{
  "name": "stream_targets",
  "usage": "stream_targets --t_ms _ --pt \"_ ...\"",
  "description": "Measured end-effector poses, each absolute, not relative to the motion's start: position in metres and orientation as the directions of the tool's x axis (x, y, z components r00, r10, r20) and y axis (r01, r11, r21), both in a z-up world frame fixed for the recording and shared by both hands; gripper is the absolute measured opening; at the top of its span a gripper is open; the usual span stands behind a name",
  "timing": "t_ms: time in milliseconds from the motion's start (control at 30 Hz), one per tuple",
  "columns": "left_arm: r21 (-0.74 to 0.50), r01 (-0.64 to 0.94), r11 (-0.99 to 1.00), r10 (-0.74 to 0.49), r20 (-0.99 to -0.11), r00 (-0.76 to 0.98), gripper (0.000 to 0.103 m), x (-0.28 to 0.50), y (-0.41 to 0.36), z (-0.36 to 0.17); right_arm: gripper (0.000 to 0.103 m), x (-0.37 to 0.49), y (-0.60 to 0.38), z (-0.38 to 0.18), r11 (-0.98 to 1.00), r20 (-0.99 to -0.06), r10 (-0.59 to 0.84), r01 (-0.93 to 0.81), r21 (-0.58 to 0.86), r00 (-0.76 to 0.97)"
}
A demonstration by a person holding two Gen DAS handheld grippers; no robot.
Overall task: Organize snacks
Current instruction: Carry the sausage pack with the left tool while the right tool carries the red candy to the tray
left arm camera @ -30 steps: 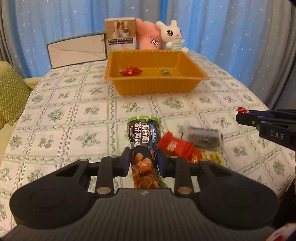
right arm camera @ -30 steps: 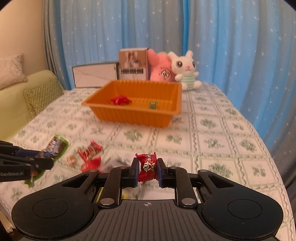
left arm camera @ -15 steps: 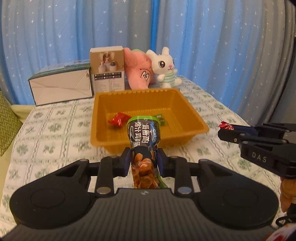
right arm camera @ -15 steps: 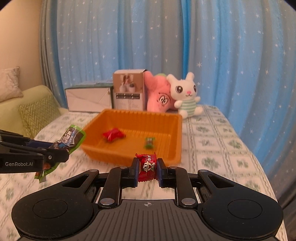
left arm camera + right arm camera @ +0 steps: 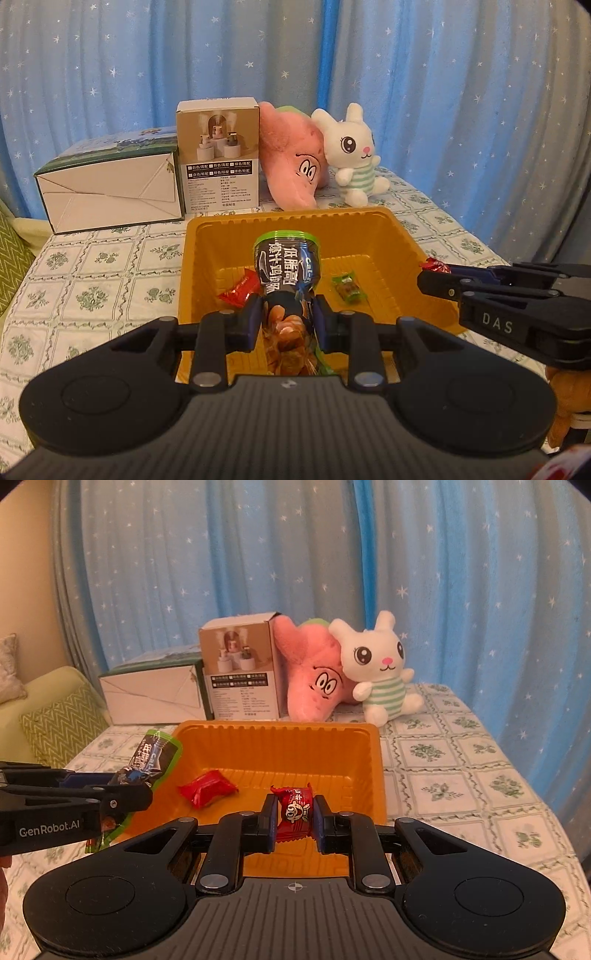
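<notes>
A: Start close in — what is each tool carrying?

B: The left gripper [image 5: 288,321] has its jaws pinching a dark snack pouch [image 5: 286,269] with a green rim, the pouch sticking out forward over the near part of the orange tray [image 5: 402,236]. The right gripper [image 5: 294,818] has its jaws pressed on a small red candy [image 5: 295,808] with a cartoon face, held just above the tray's near wall.

A: So which step is this?

B: Delivery, I judge — both snacks are held over the tray and not yet let go.

A: What already lies in it?

B: A red wrapped sweet [image 5: 207,788] on the floor toward the left, and a little green one [image 5: 347,288] toward the right.

A: And the next move?

B: Each pair of jaws has to spread so the pouch and candy drop inside. The pouch is long; I would ease it a bit further in so its tail clears the near wall.

A: Beyond the tray?

B: Two cardboard boxes [image 5: 218,155], a pink plush [image 5: 291,162] and a white rabbit toy [image 5: 354,155] at the table's far edge, then a blue starred curtain [image 5: 443,92].
</notes>
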State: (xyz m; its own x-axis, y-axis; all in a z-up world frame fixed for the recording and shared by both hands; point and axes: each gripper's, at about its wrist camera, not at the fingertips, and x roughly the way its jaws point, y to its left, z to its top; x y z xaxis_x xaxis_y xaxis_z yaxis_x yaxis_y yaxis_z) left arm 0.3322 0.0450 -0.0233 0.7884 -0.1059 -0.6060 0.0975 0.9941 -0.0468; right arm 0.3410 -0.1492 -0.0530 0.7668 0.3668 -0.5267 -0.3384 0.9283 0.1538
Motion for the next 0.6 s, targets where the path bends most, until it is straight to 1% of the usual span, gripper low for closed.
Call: stream_targets --t_ms 400,600 --pt "-0.091 0.077 0.993 -0.118 -0.647 0.753 0.026 0.366 0.057 -0.048 0.020 0.380 -0.133 -0.070 0.927 -0.567 0.368 -0.334 0.168 0.737" --pt "-0.105 0.079 0.991 -0.129 -0.634 0.763 0.027 0.375 0.054 -0.049 0.020 0.385 -0.135 -0.077 0.932 -0.582 0.358 -0.322 0.168 0.730"
